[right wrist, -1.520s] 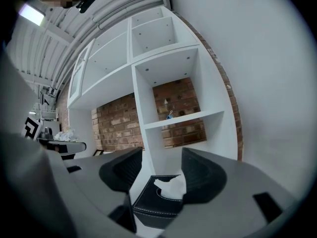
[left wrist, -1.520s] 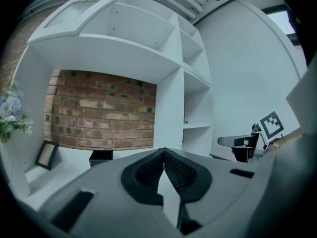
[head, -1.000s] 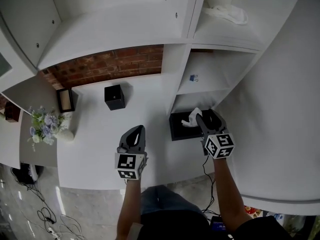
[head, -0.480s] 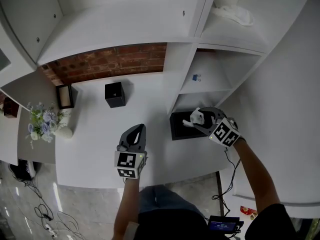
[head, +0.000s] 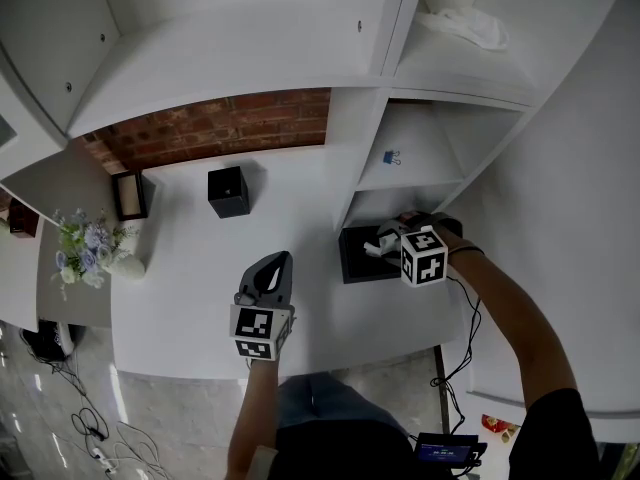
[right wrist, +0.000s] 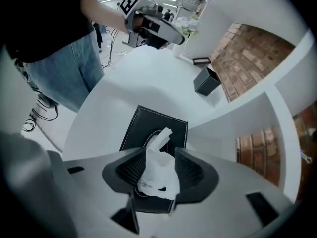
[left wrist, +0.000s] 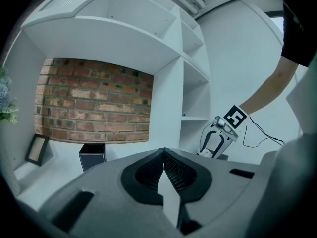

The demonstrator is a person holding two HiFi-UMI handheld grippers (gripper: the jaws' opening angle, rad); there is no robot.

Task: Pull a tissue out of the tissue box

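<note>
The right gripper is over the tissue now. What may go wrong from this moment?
1. The right gripper has just been closing its jaws, with the tissue between them but not clearly pinched; a pull now may slip off it.
2. Nothing holds the tissue box; the left gripper is shut and away from it, so the box may lift or slide.

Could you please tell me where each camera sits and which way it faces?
Head view: on the head, steeply down at the counter; both forearms and grippers show.
Left gripper view: on the left gripper, level toward the brick wall; its shut jaws show.
Right gripper view: on the right gripper, down at the tissue between its jaws, which have been closing.
Head and right gripper views share the tissue box.
</note>
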